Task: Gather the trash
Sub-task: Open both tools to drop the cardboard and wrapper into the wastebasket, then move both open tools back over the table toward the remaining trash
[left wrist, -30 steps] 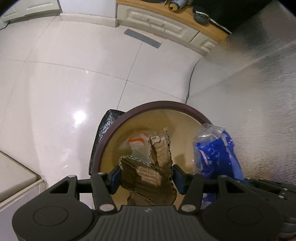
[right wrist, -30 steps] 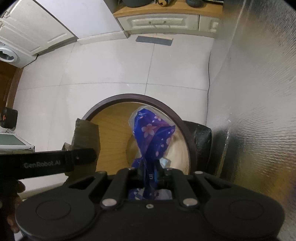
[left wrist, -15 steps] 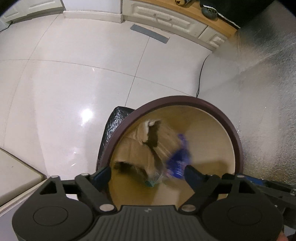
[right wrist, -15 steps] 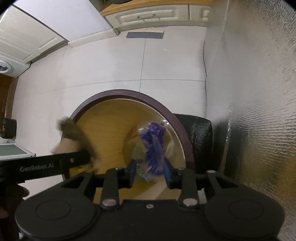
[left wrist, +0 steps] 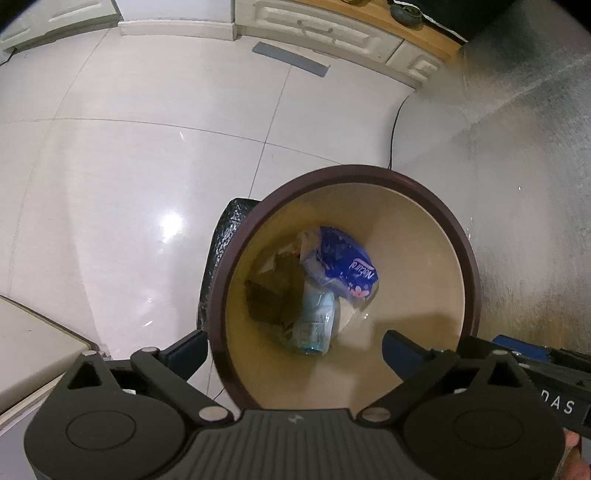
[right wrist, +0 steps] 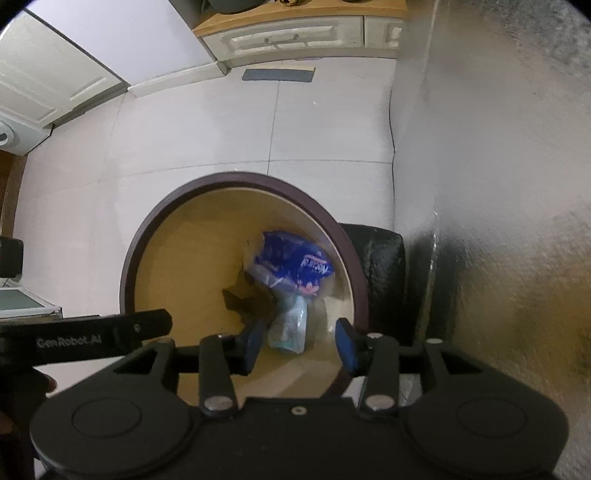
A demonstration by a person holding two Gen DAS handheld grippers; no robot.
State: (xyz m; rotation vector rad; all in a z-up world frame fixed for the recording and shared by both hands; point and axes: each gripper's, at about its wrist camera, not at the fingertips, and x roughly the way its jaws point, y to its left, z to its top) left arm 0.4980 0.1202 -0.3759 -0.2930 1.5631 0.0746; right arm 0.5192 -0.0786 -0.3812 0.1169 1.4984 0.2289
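A round trash bin with a dark brown rim (left wrist: 469,251) (right wrist: 127,266) and tan inside stands on the floor below both grippers. At its bottom lie a blue flowered plastic wrapper (left wrist: 347,269) (right wrist: 295,266), a torn piece of brown cardboard (left wrist: 273,295) (right wrist: 247,299) and a pale blue packet (left wrist: 316,325) (right wrist: 290,328). My left gripper (left wrist: 293,350) is open and empty above the bin. My right gripper (right wrist: 299,347) is open and empty above the bin too.
A black textured bag (left wrist: 221,240) (right wrist: 380,269) hangs on the bin's outside. A silver foil-covered surface (left wrist: 517,166) (right wrist: 498,184) rises at the right. White tiled floor (left wrist: 129,166), cream cabinets (left wrist: 332,29) and a thin cable (left wrist: 393,129) lie beyond.
Both grippers opened. The cardboard fell from the left one and the blue wrapper from the right one; both now lie at the bottom of the bin.
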